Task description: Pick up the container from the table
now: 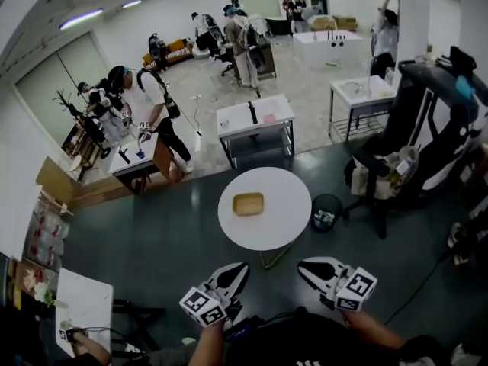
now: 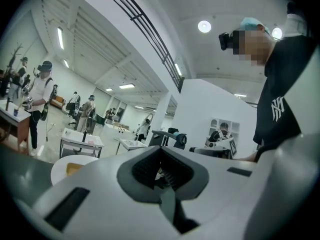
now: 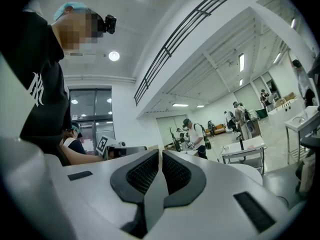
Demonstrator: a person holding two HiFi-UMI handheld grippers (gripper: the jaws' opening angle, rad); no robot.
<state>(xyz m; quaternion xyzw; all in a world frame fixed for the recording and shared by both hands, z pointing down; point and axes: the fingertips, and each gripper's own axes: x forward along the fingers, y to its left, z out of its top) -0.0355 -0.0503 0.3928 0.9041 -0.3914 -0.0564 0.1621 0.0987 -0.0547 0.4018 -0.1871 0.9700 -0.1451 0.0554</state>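
- Left gripper (image 1: 235, 273) — jaws clenched together, nothing between them, held on the near side of the table.
- Tan container (image 1: 248, 203) lies near the middle of the round white table (image 1: 293, 197), well apart from both grippers.
- Right gripper (image 1: 311, 268) — likewise clenched and empty.
- Dark bin (image 1: 326, 211) stands on the floor just beside the table.
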